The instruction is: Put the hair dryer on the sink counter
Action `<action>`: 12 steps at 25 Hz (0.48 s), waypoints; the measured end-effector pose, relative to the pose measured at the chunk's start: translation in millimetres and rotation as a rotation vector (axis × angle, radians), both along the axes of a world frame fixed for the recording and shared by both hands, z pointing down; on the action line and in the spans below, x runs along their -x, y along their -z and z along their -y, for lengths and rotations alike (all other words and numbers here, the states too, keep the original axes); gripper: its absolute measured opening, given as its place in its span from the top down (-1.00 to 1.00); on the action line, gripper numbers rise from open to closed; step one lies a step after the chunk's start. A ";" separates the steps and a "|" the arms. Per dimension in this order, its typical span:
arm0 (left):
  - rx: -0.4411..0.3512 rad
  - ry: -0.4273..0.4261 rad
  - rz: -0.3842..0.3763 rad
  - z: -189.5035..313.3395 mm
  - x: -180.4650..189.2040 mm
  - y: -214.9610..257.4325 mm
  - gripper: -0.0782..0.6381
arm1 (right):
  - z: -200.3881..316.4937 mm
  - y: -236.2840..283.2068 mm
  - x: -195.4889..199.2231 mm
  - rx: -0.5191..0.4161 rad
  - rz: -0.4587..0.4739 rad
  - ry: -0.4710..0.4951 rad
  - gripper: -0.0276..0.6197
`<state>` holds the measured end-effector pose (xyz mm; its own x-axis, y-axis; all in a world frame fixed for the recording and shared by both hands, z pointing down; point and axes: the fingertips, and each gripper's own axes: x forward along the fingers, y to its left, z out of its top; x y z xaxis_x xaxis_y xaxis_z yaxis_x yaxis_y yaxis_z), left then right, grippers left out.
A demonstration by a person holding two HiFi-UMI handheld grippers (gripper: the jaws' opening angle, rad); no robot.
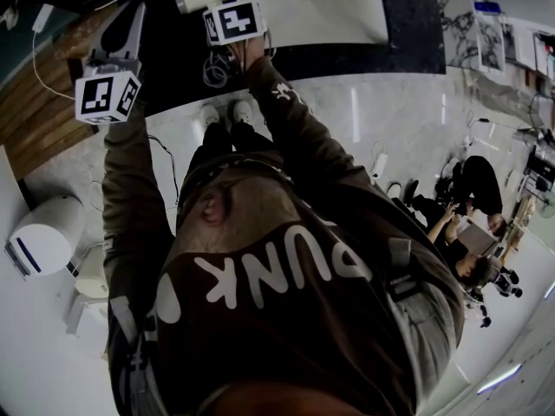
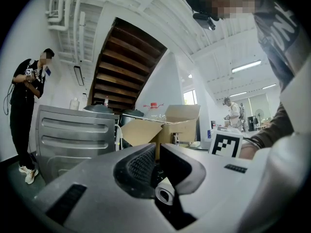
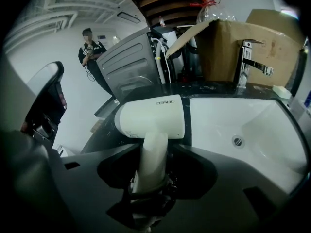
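Right gripper (image 3: 155,148) has its jaws wide either side of the hair dryer (image 3: 153,115) handle, seemingly off it; dryer's lying on the sink counter (image 3: 204,89) beside the basin (image 3: 252,125); left gripper (image 2: 156,152) all but closed, empty; next, back straight out.

On my feed the hair dryer (image 3: 153,118) reads creamy white, with small grey lettering on its barrel. The sink basin (image 3: 252,125) is white as well, set in a glossy black desk (image 3: 194,88). The right gripper (image 3: 153,148) has a matte grey shell that goes dark inside. The left marker cube (image 1: 106,96) and right marker cube (image 1: 234,21) are white with black square patterns. The cardboard box (image 3: 226,45) is tan and the bottle cap (image 3: 208,1) is red. The staircase (image 2: 124,67) is dark brown wood. My sweater (image 1: 286,319) is brown with white lettering.
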<state>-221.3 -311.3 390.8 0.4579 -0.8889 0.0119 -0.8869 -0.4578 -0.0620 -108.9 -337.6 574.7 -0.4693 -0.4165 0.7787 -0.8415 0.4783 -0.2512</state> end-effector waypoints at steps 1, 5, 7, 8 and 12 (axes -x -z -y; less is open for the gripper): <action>-0.001 0.000 0.002 -0.6 -0.2 0.3 0.70 | 0.4 4.7 -0.8 -0.015 0.007 0.001 0.23; -0.009 -0.002 0.011 -1.0 -0.2 2.8 0.70 | 9.8 37.4 -9.5 -0.115 0.023 -0.001 0.23; -0.009 -0.002 0.008 -0.8 -1.9 5.3 0.70 | 15.1 61.3 -13.0 -0.172 0.052 0.000 0.23; -0.012 -0.003 0.009 -0.9 -2.7 6.2 0.70 | 17.3 74.9 -13.9 -0.207 0.070 0.003 0.23; -0.024 -0.007 0.011 -2.4 -7.0 10.9 0.70 | 19.4 139.5 -6.8 -0.421 0.165 0.055 0.25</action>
